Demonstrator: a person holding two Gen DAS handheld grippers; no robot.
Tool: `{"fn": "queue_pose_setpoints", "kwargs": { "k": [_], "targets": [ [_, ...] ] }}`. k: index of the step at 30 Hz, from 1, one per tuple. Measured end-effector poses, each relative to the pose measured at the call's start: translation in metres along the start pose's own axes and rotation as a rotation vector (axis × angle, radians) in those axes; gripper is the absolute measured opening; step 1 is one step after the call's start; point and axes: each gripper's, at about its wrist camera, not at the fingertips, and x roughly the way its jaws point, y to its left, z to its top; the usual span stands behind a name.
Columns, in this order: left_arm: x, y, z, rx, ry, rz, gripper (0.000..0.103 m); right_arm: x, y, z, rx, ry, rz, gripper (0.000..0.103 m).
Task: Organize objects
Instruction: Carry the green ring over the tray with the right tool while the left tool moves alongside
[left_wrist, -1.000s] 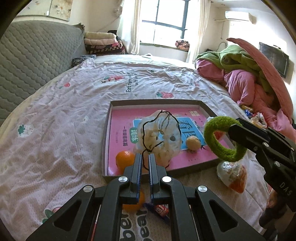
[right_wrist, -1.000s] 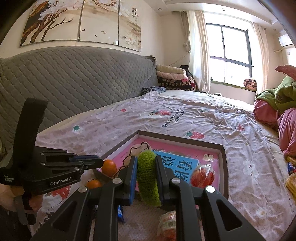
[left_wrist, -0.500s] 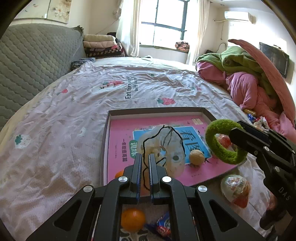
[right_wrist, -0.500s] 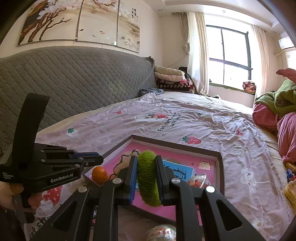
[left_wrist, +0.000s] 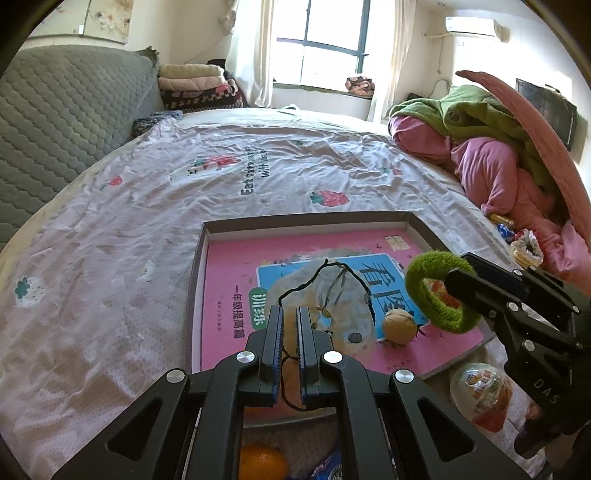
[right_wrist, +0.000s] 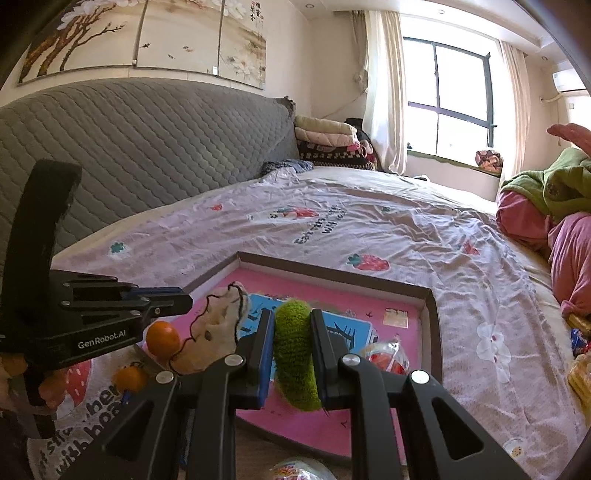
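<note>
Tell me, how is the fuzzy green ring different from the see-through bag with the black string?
The green ring is fuzzy, thick and solid green; the clear bag is thin, see-through and crinkly. The ring is an open loop; the bag is a limp pouch edged with black string. The right gripper clamps the ring, the left gripper the bag's string. Both hang above the tray.

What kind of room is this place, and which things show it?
Most likely a bedroom in a home: a wide bed with a strawberry-print sheet, a quilted grey headboard, folded blankets stacked by the window.
</note>
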Motion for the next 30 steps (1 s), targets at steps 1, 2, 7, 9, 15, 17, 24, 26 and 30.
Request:
{"fn": "queue_pose_setpoints", "kwargs": {
  "k": [1, 2, 7, 9, 15, 17, 24, 26, 30],
  "targets": [
    [0.001, 0.0, 0.0, 0.001, 0.0, 0.001, 0.007, 0.002, -0.001, -0.001, -0.001, 0.003, -0.003, 0.02],
    [0.003, 0.0, 0.001, 0.001, 0.003, 0.001, 0.007, 0.003, -0.001, -0.001, 0.0, 0.007, -0.005, 0.02],
    [0.01, 0.0, 0.0, 0.001, 0.016, 0.0, 0.007, 0.01, -0.003, -0.005, -0.001, 0.029, -0.022, 0.02],
    [0.013, -0.002, -0.002, 0.004, 0.024, 0.001, 0.007, 0.014, -0.003, -0.007, -0.003, 0.047, -0.029, 0.02],
    [0.021, -0.005, -0.004, 0.016, 0.039, -0.004, 0.007, 0.022, -0.006, -0.014, 0.011, 0.091, -0.031, 0.02],
    [0.023, -0.006, -0.005, 0.02, 0.045, -0.004, 0.007, 0.023, -0.006, -0.015, 0.014, 0.099, -0.025, 0.02],
    [0.027, -0.01, -0.008, 0.034, 0.059, -0.005, 0.007, 0.028, 0.0, -0.019, 0.005, 0.126, 0.004, 0.02],
    [0.027, -0.011, -0.009, 0.04, 0.061, -0.005, 0.007, 0.029, 0.002, -0.02, 0.005, 0.134, 0.013, 0.02],
    [0.027, -0.015, -0.01, 0.049, 0.065, -0.008, 0.008, 0.03, 0.003, -0.021, 0.015, 0.146, 0.024, 0.02]
  ]
}}
